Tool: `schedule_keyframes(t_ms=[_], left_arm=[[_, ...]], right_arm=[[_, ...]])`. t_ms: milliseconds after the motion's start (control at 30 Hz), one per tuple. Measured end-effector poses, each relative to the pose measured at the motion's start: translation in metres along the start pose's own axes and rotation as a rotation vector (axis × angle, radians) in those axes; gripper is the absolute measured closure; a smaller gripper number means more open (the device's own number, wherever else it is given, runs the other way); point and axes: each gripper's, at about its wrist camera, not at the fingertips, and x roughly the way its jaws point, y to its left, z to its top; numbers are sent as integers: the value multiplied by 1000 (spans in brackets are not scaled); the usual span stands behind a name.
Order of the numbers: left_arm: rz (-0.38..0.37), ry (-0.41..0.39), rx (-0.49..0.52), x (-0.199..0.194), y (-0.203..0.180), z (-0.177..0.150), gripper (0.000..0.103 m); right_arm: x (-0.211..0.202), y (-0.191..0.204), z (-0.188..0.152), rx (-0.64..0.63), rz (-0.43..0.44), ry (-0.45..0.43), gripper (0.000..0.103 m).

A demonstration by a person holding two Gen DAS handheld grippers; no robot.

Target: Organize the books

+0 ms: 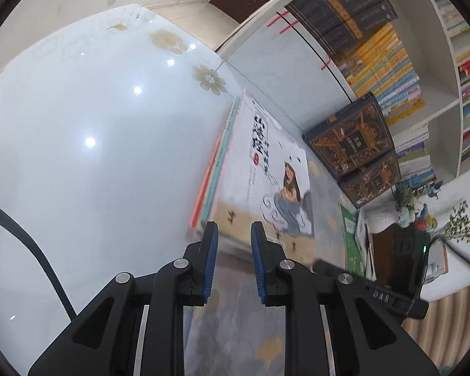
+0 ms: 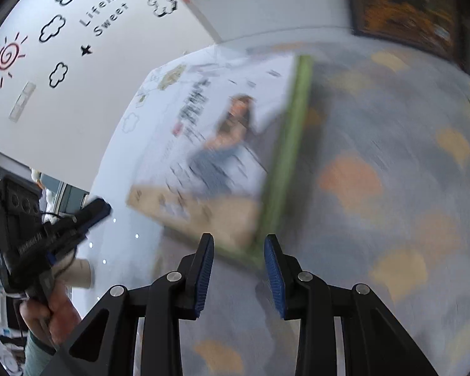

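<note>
On the glossy pale-blue surface (image 1: pixel 87 144) lies a patterned grey mat (image 2: pixel 376 163). At the far right stands the white bookshelf (image 1: pixel 438 109), its compartments filled with books. A stack of large flat books (image 1: pixel 263 175) rests partly on the mat, top cover white with an illustrated figure. Two dark ornate boxed volumes (image 1: pixel 357 153) stand just beside the shelf. Left gripper (image 1: pixel 234 235): jaws slightly apart, nothing between them, near the stack's edge. Right gripper (image 2: pixel 238 247): jaws slightly apart, empty, at the stack's green-edged corner; contact cannot be determined.
</note>
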Motion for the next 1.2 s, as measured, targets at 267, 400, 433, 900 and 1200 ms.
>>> schedule_keyframes(t_ms=[267, 400, 433, 900, 1200], left_arm=[[-36, 60, 80, 12, -71, -42, 77], [-64, 136, 137, 39, -128, -78, 76], [-72, 156, 148, 48, -141, -87, 76], [-252, 376, 386, 197, -366, -154, 44], [-252, 370, 543, 300, -479, -145, 44]], right_arm=[[-67, -99, -104, 258, 4, -27, 71], [-118, -164, -143, 409, 10, -88, 71], [-130, -175, -149, 428, 7, -109, 71], [-304, -344, -175, 601, -159, -443, 47], [-312, -422, -138, 666, -212, -469, 65]])
